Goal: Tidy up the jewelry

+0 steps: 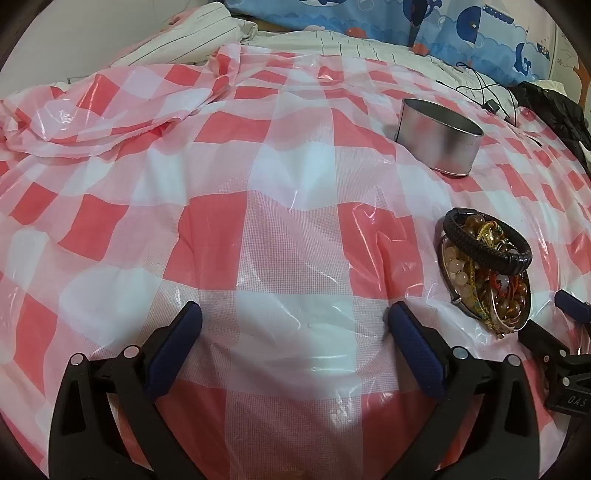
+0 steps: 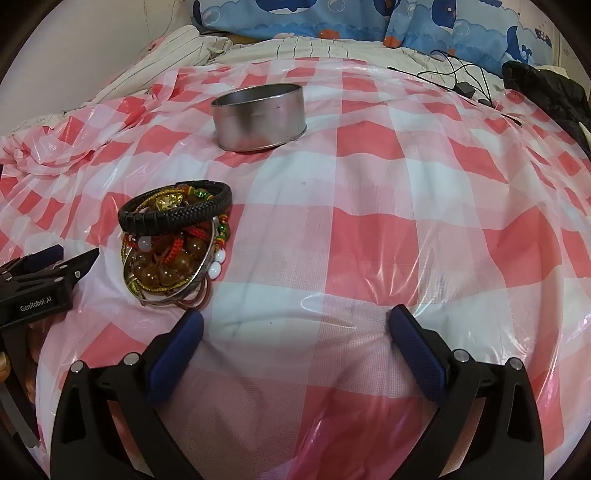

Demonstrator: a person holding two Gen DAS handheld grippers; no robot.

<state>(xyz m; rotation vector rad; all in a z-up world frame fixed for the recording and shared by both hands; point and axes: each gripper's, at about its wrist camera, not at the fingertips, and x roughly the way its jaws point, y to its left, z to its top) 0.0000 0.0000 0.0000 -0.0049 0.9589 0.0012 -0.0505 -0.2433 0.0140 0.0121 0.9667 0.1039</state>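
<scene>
A shallow metal lid (image 1: 448, 291) (image 2: 129, 275) holds a heap of jewelry: amber bead bracelets (image 2: 162, 267), red and gold cords, and a black braided bracelet (image 1: 487, 243) (image 2: 173, 214) on top. A round silver tin (image 1: 439, 138) (image 2: 260, 118) stands open and upright farther back. My left gripper (image 1: 295, 319) is open and empty, left of the heap. My right gripper (image 2: 295, 325) is open and empty, right of and nearer than the heap. Each gripper shows at the edge of the other view (image 2: 55, 264) (image 1: 565, 325).
A red and white checked plastic sheet (image 1: 258, 229) (image 2: 406, 221) covers a soft bed. Striped bedding (image 2: 295, 48) and blue whale-print pillows (image 1: 461, 26) lie at the back. Black cables (image 2: 461, 77) and a black garment (image 1: 561, 110) lie at the back right.
</scene>
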